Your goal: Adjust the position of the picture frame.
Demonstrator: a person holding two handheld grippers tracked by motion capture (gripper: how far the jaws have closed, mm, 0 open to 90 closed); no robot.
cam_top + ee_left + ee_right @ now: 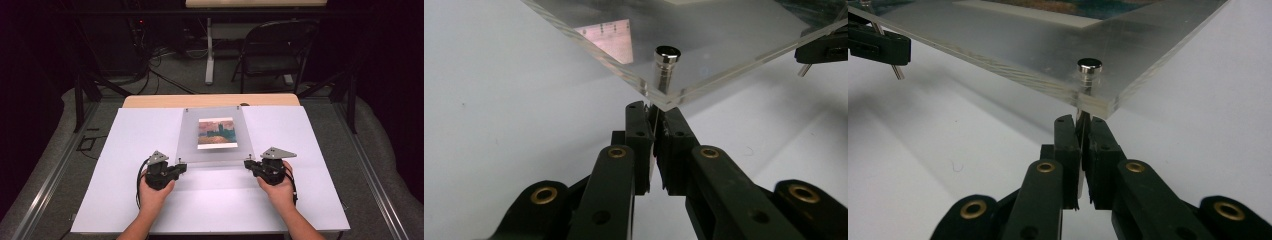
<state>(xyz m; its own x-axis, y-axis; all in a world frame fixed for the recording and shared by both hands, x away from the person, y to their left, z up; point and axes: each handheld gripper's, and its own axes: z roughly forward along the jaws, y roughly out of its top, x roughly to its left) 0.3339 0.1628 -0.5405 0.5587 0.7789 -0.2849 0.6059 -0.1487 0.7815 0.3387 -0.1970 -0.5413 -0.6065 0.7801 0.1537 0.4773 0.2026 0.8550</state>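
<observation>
A clear acrylic picture frame (pixel 215 150) with a small painted picture (pixel 216 132) inside lies in the middle of the white board, its near edge raised off the surface. A metal pin (pixel 666 65) passes through its near left corner. My left gripper (pixel 181 165) (pixel 655 112) is shut on that pin's thin stem under the plate. A matching pin (pixel 1089 70) sits in the near right corner, and my right gripper (pixel 248 164) (pixel 1081 122) is shut on its stem. Each gripper view also catches the other gripper: the right gripper (pixel 824 47) and the left gripper (pixel 878 45).
A white board (pixel 125 200) covers the wooden table (pixel 210 101). Beyond the table stand a black folding chair (pixel 280 50) and a white table leg (pixel 209 55), with cables on the floor. Metal rails run along both sides.
</observation>
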